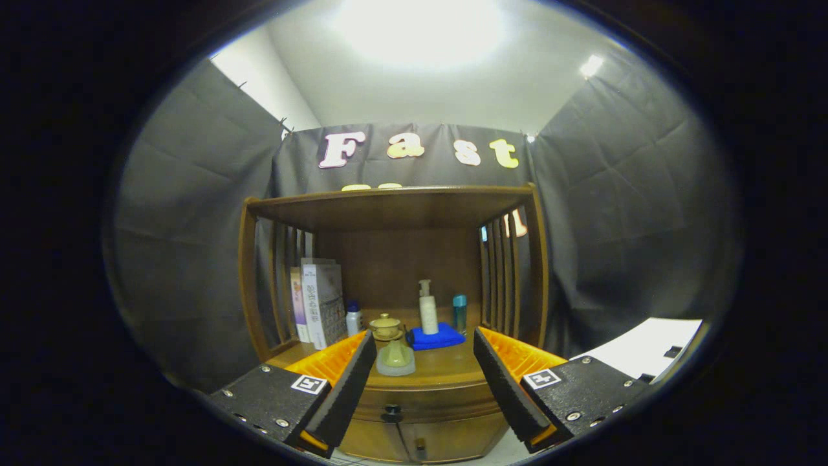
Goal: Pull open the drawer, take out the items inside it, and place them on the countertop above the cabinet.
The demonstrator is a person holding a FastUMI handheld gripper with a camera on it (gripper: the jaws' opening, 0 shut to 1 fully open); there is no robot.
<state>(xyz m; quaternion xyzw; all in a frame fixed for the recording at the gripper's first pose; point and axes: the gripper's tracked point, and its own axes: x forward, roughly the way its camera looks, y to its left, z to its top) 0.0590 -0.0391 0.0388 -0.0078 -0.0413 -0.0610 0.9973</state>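
The gripper (424,382) hangs wide open and empty, touching nothing. Just ahead and slightly below its fingers sits the closed drawer (420,400) with a small dark knob (391,410), under the bench (446,369) of a wooden cabinet. To pull well, lower the fingers, centre them on the knob, close, then draw straight back. Beyond the knob, on the bench, stand a pale lidded cup (395,359), a blue cloth (437,337) and a pump bottle (427,307).
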